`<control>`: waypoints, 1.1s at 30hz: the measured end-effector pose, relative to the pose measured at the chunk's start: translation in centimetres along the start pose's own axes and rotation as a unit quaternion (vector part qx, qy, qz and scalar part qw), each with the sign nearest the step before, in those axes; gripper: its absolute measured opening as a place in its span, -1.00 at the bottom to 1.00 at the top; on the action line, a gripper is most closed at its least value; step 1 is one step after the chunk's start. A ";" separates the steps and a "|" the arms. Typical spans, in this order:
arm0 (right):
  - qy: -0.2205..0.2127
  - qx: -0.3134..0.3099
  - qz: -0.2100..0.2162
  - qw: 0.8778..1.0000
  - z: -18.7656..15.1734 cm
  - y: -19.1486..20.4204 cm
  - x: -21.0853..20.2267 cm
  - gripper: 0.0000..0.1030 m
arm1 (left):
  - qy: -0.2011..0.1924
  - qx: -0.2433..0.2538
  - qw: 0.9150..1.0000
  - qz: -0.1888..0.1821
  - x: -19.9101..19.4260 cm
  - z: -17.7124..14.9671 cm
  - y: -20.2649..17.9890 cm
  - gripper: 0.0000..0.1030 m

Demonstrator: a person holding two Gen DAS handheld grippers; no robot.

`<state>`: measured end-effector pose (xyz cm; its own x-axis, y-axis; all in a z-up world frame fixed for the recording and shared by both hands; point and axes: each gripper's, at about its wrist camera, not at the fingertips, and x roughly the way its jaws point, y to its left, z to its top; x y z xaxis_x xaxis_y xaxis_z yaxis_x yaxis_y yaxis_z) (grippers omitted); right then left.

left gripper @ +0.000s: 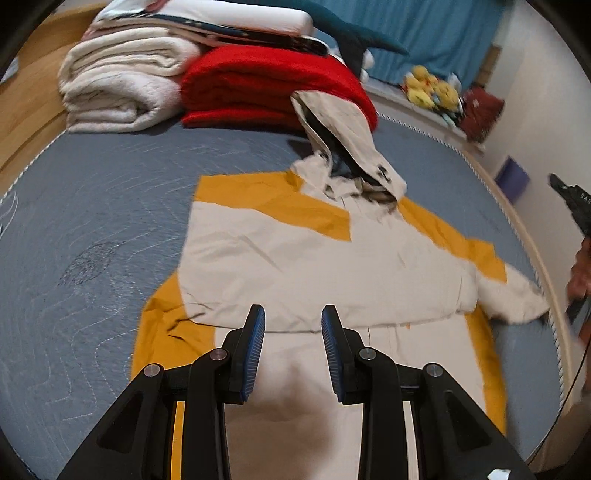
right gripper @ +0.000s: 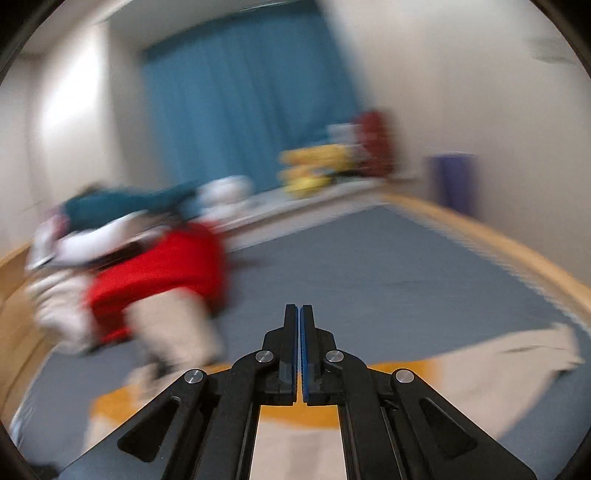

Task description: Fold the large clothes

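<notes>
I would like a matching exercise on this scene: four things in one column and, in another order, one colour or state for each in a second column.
Things:
1. folded blanket touching the jacket's hood
2. curtain
3. left gripper
4. right gripper

Colour or state:
A. fingers pressed together, nothing between them
B. red
C. blue
D. fingers apart, above the cream and yellow jacket

Right pairs: 1-B, 2-C, 3-D, 4-A
</notes>
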<state>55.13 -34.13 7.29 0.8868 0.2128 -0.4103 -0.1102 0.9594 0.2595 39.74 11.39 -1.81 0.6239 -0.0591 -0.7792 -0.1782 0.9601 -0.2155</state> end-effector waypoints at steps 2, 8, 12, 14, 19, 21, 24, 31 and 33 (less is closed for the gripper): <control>0.015 -0.027 0.055 0.998 -1.3 6.9 0.6 -0.99 | -0.004 -0.013 1.000 -0.001 -0.6 0.5 0.9 -0.45; 0.111 0.024 0.093 0.989 -7.8 12.2 2.2 -0.94 | -0.001 -0.045 0.999 -0.018 -1.2 1.2 2.7 -0.45; 0.120 0.008 0.035 0.992 -9.5 6.5 1.0 -0.91 | -0.006 -0.035 0.999 -0.018 -1.5 1.2 2.3 -0.45; 0.116 0.027 -0.006 0.993 -9.2 0.8 -0.3 -0.80 | -0.003 -0.036 0.999 -0.014 -1.1 1.1 2.2 -0.45; 0.086 0.127 -0.112 0.982 -8.2 -12.8 -2.5 -0.22 | 0.016 -0.027 0.999 -0.004 0.7 0.1 1.3 -0.45; 0.084 0.171 -0.148 0.971 -9.0 -18.4 -3.2 -0.22 | 0.025 -0.018 1.000 -0.002 1.5 -0.3 0.4 -0.45; 0.090 0.238 -0.184 0.949 -10.0 -26.2 -3.3 -0.22 | 0.035 -0.002 0.999 -0.002 2.5 -0.8 -1.0 -0.45; 0.075 0.366 -0.224 0.900 -13.0 -38.4 -3.7 -0.22 | 0.049 0.030 0.998 0.002 4.5 -1.5 -3.6 -0.45; 0.065 0.387 -0.211 0.895 -13.3 -40.1 -3.4 -0.22 | 0.052 0.029 0.998 0.003 4.9 -1.4 -3.6 -0.45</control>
<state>50.59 -70.83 -13.36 0.7113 -0.0708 -0.6993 0.6105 0.5551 0.5649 42.37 7.21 -5.69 0.5397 -0.0793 -0.8381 -0.1344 0.9747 -0.1788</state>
